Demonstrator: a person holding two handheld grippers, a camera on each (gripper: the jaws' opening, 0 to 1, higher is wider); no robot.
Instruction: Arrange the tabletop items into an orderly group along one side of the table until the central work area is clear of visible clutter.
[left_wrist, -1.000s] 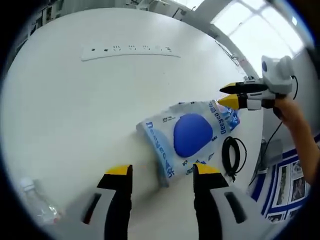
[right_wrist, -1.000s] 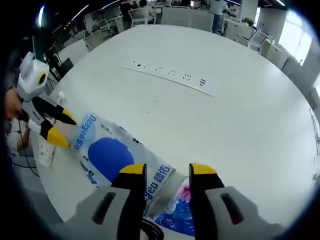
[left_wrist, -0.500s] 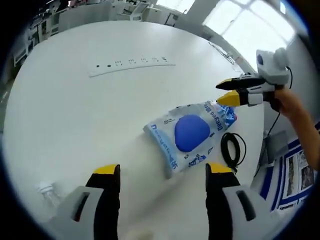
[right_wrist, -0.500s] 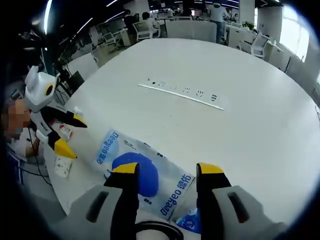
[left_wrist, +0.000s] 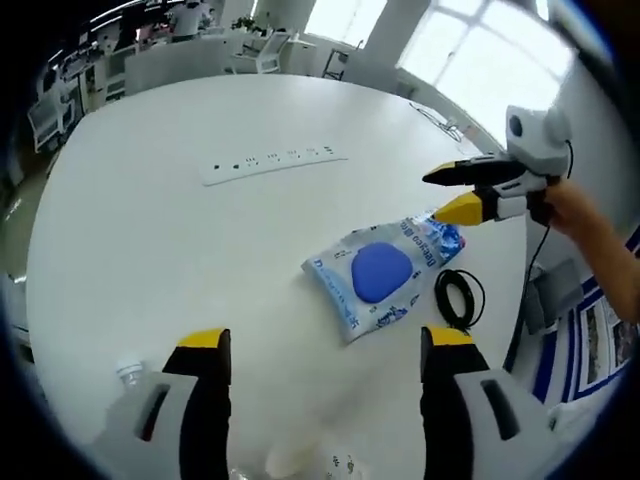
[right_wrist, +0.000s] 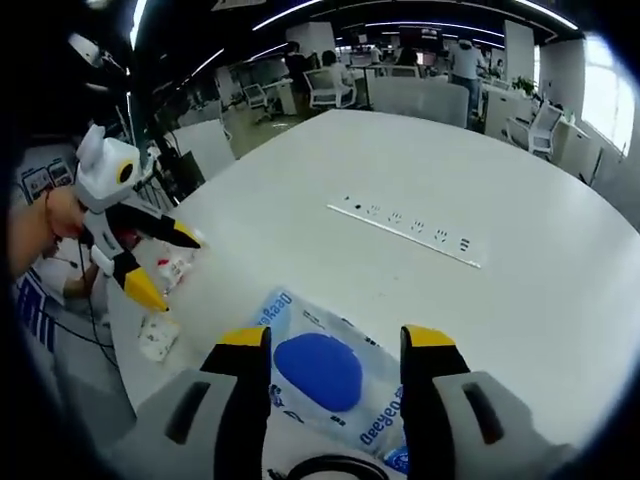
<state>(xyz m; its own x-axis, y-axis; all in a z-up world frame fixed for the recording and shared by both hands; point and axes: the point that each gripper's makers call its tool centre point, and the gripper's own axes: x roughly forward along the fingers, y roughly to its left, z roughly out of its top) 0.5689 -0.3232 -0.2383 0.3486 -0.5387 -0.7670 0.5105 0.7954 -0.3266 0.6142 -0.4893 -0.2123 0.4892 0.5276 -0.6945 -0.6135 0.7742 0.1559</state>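
A white packet with a blue oval (left_wrist: 380, 275) lies flat on the round white table (left_wrist: 150, 230), near its right edge. My left gripper (left_wrist: 325, 340) hovers well short of it, open and empty. My right gripper (left_wrist: 440, 195) comes in from the right, just above the packet's far corner, open with nothing between its yellow tips. In the right gripper view the same packet (right_wrist: 320, 370) lies right beyond my right gripper (right_wrist: 335, 338), which is open. There the left gripper (right_wrist: 172, 268) hangs at the left, open, over small wrappers (right_wrist: 157, 338).
A white power strip (left_wrist: 272, 165) lies across the table's middle, also the power strip (right_wrist: 410, 222). A black cable coil (left_wrist: 460, 298) sits beside the packet at the table edge. A clear bottle (left_wrist: 130, 372) lies near my left jaw. Office chairs and desks stand beyond the table.
Both grippers have drawn back and up from the packet, so it looks smaller. The left jaws have spread wider, and the right ones a little. The packet has stayed put.
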